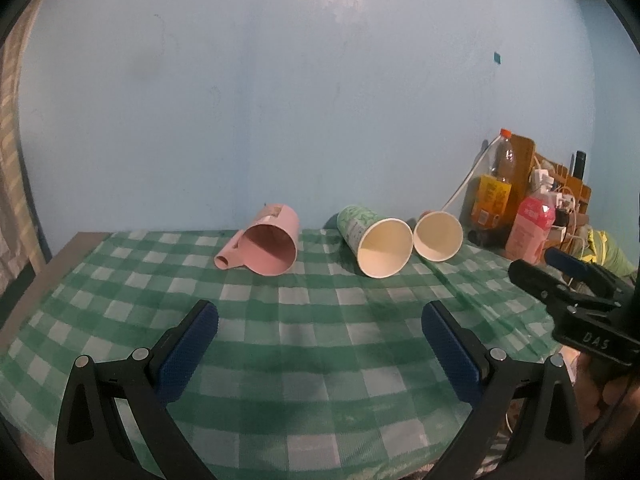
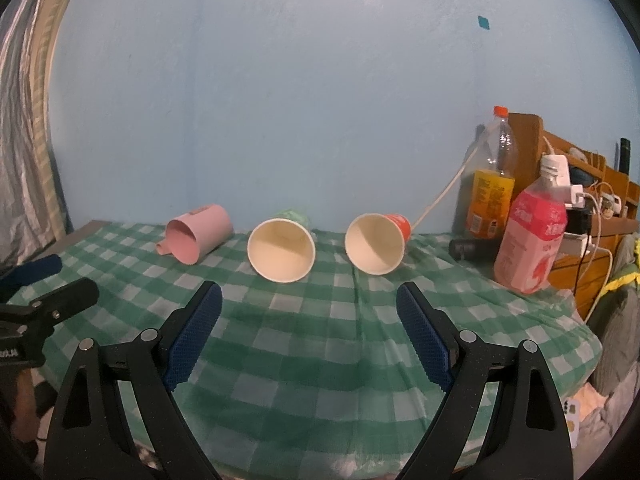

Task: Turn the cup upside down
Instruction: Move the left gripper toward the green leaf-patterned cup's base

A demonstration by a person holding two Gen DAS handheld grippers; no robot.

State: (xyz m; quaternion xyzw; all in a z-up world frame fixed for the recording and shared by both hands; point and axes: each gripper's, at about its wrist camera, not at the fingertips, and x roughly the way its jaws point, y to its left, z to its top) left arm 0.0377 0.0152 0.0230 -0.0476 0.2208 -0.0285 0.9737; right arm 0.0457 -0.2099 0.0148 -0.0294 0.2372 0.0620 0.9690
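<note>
Cups come to three on the green checked tablecloth (image 1: 304,332), all lying on their sides in a row near the blue wall (image 1: 280,100), mouths turned toward the grippers. Taking the green paper cup (image 1: 374,240) in the middle as the marker: the pink plastic cup (image 1: 266,242), which has a handle, lies well to its left, and the orange paper cup (image 2: 378,242) lies just to its right, the two paper rims close together in the left wrist view, though whether they touch cannot be told. Further right of the green cup, at the cloth's far corner, stand two bottles: one tall clear bottle (image 2: 490,184) with an orange cap and a yellow label, and one pink bottle (image 2: 532,240) with a white cap nearer the front. Behind these sits a wooden rack (image 2: 580,208) cluttered with white plugs and cables. Both tools hang over the cloth in front of the row, well apart from any cup: the left gripper (image 1: 320,354) has its two blue-padded fingers spread wide with nothing between them, and the right gripper (image 2: 308,332) likewise stands spread and unladen.
</note>
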